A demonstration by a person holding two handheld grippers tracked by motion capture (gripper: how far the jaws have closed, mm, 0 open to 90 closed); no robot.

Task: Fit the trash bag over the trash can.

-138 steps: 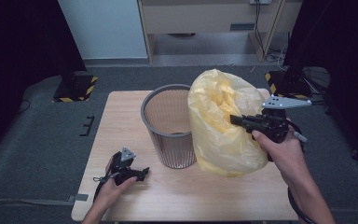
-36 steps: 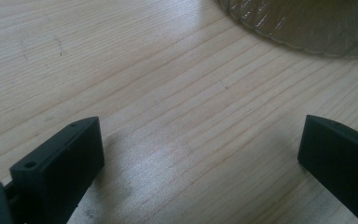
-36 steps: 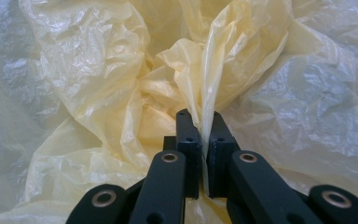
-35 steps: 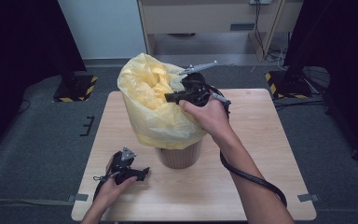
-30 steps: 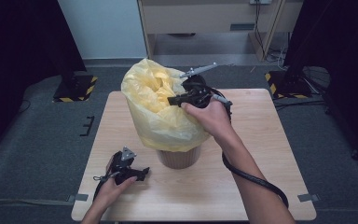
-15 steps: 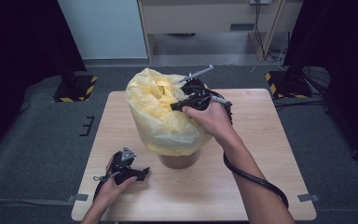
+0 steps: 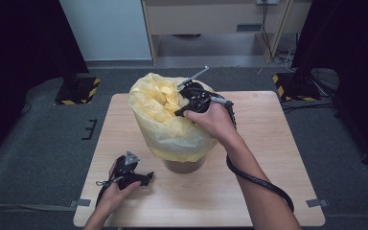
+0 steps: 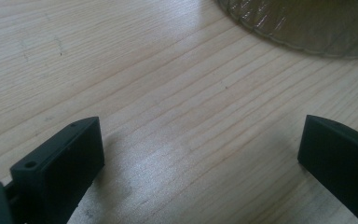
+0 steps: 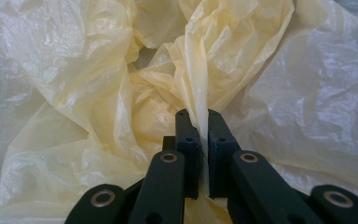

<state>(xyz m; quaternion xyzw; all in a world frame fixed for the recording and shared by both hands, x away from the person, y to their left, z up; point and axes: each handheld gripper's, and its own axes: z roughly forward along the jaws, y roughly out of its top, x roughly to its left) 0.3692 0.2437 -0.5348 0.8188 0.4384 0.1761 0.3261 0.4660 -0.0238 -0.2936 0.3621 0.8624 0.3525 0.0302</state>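
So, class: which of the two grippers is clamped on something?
The right gripper: its jaws pinch the yellow bag. The left gripper rests open on the table.

a lab (dark curtains, hazard-striped stand bases).

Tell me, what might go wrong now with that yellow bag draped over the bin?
The right claw pinches only a thin fold of the yellow bag, so the plastic could slip out or tear if tugged hard. The bag hangs over the outside of the mesh bin rather than lining it, so it may need redoing. The left claw rests open on the table, not steadying the bin, which might tip.
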